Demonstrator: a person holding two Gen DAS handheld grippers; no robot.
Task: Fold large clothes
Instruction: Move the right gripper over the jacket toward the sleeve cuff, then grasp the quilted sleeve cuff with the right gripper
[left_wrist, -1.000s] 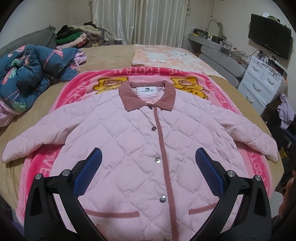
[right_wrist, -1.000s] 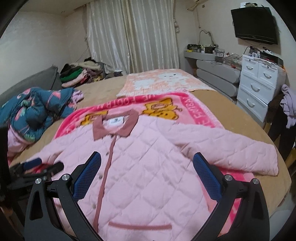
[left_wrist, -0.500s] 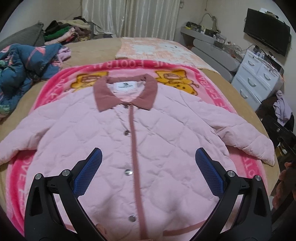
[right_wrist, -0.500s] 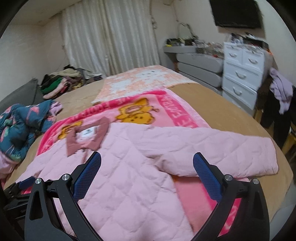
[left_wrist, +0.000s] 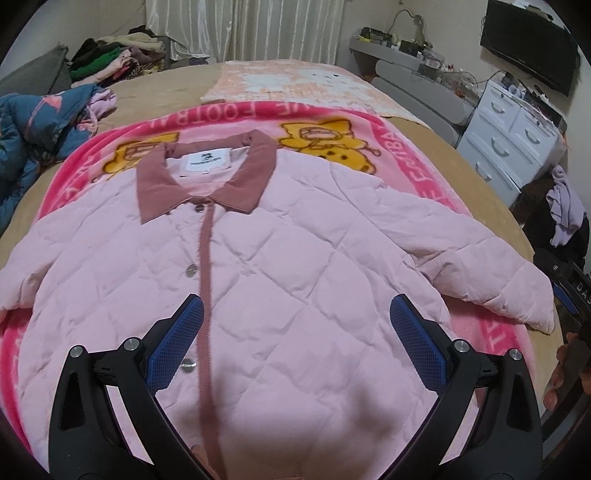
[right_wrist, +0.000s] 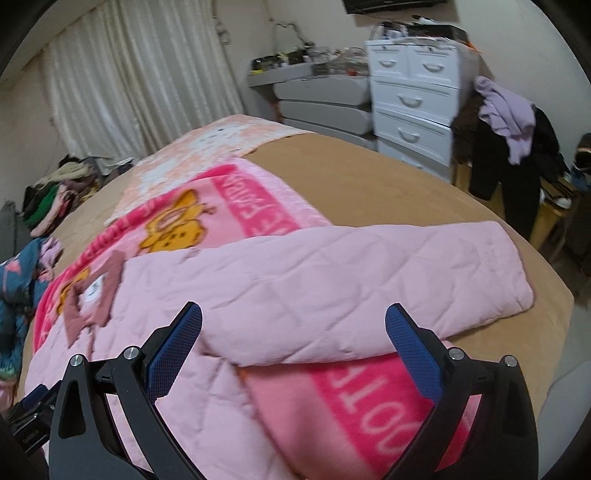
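Note:
A pale pink quilted jacket (left_wrist: 295, 258) with a dusty-rose collar (left_wrist: 207, 173) lies flat and buttoned, front up, on a bright pink cartoon blanket (left_wrist: 424, 166). Its right sleeve (right_wrist: 351, 280) stretches out toward the bed's edge. My left gripper (left_wrist: 295, 339) hovers open over the jacket's lower front, with nothing between its blue pads. My right gripper (right_wrist: 293, 343) hangs open just above the right sleeve near the armpit, holding nothing. The other gripper shows at the far right edge (left_wrist: 569, 295) of the left wrist view, with a hand below it.
The tan bed (right_wrist: 388, 184) carries a peach patterned blanket (left_wrist: 295, 85) beyond the collar, a blue floral quilt (left_wrist: 40, 125) at left and a clothes pile (left_wrist: 110, 59) at back. White drawers (right_wrist: 413, 99), draped clothes (right_wrist: 509, 122) and a TV (left_wrist: 528, 40) stand right of the bed.
Both grippers have swung right and moved closer to the jacket. The right wrist view now centres on the right sleeve instead of the jacket front. Jaws stayed open.

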